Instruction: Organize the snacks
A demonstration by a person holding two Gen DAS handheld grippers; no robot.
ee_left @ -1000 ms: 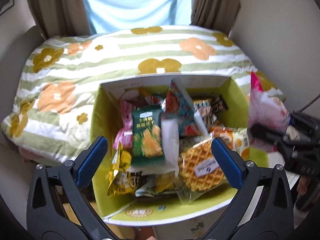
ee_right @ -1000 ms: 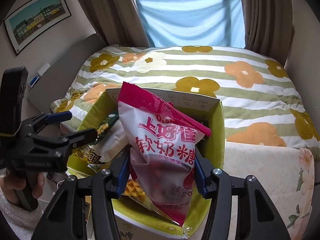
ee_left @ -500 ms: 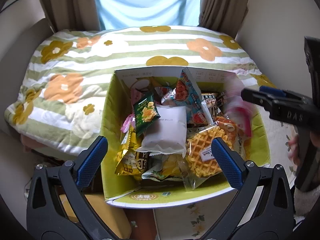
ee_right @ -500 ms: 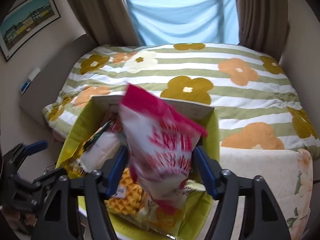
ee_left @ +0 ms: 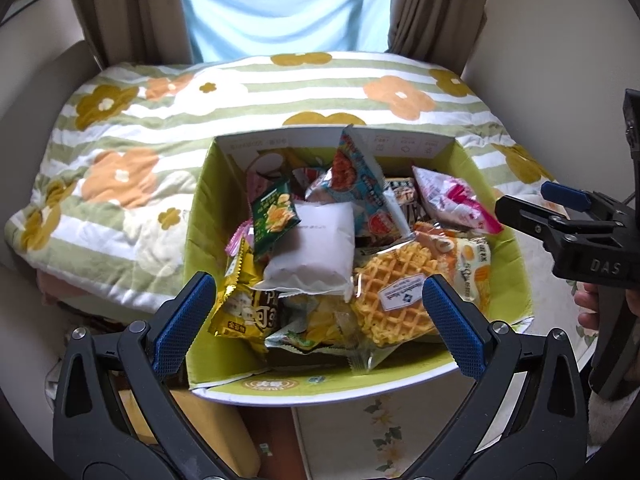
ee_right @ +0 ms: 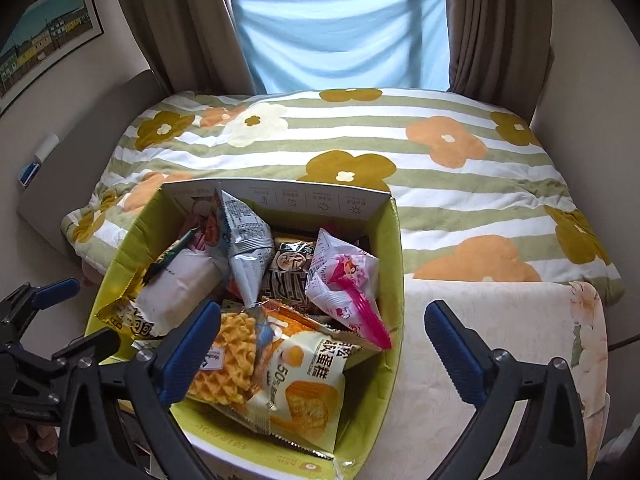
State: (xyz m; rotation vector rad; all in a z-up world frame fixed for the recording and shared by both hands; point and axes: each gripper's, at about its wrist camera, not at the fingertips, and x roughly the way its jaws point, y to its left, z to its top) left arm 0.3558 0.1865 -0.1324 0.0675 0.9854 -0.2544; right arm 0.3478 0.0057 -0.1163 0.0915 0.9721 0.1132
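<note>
Right gripper (ee_right: 320,344) is opening wide over the box (ee_right: 394,264), nothing between its jaws; pink bag (ee_right: 344,280) lies inside; left gripper (ee_left: 316,316) open, empty too

Black plastic grippers (ee_left: 316,320); blue ribbed pads (ee_left: 182,324); silver screws; "DAS" lettering

The black gripper (ee_left: 592,248) at the right of the left wrist view had "DAS" on its side; an orange and white cake bag (ee_right: 306,384) in the box had a big "50" on it; other words were too small to read.
</note>
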